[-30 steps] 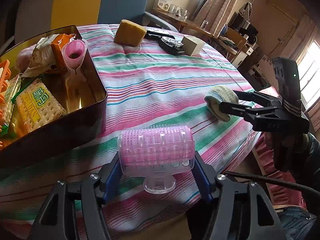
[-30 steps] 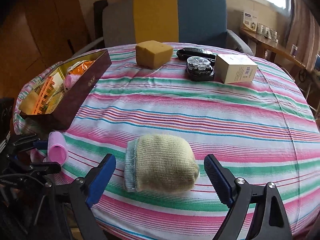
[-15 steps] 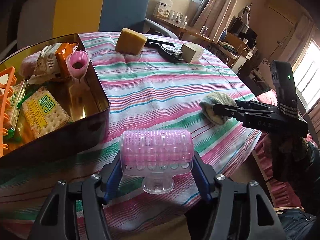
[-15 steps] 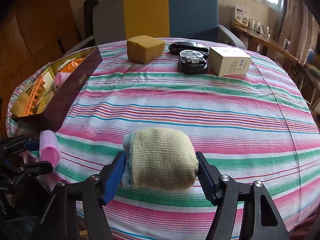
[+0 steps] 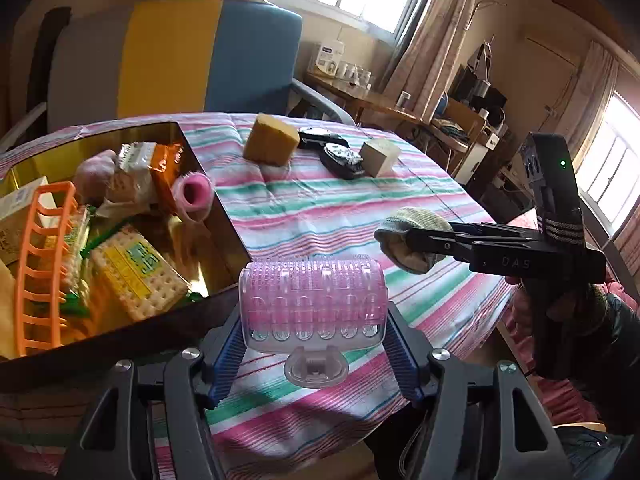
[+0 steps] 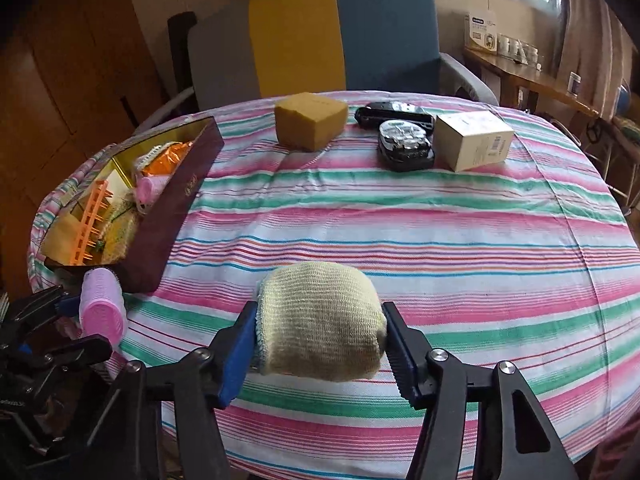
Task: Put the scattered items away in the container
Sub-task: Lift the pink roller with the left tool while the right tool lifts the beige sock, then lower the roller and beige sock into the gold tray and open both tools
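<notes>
My left gripper (image 5: 314,338) is shut on a pink hair roller (image 5: 312,300) and holds it in the air just off the near right corner of the gold-lined box (image 5: 224,200); the roller also shows in the right wrist view (image 6: 102,306). My right gripper (image 6: 318,344) is shut on a rolled yellow knit sock (image 6: 320,320), lifted above the striped tablecloth (image 6: 440,232). In the left wrist view the sock (image 5: 412,240) hangs at the right. The box (image 6: 172,208) holds cracker packs, an orange rack and another pink roller.
At the table's far side lie a yellow sponge (image 6: 310,120), a black device (image 6: 404,144), a dark remote-like item (image 6: 394,114) and a small white carton (image 6: 472,140). A yellow and blue chair (image 6: 340,36) stands behind the table.
My right gripper closed on the sock and lifted it off the cloth. My left gripper rose with the roller and moved closer to the box.
</notes>
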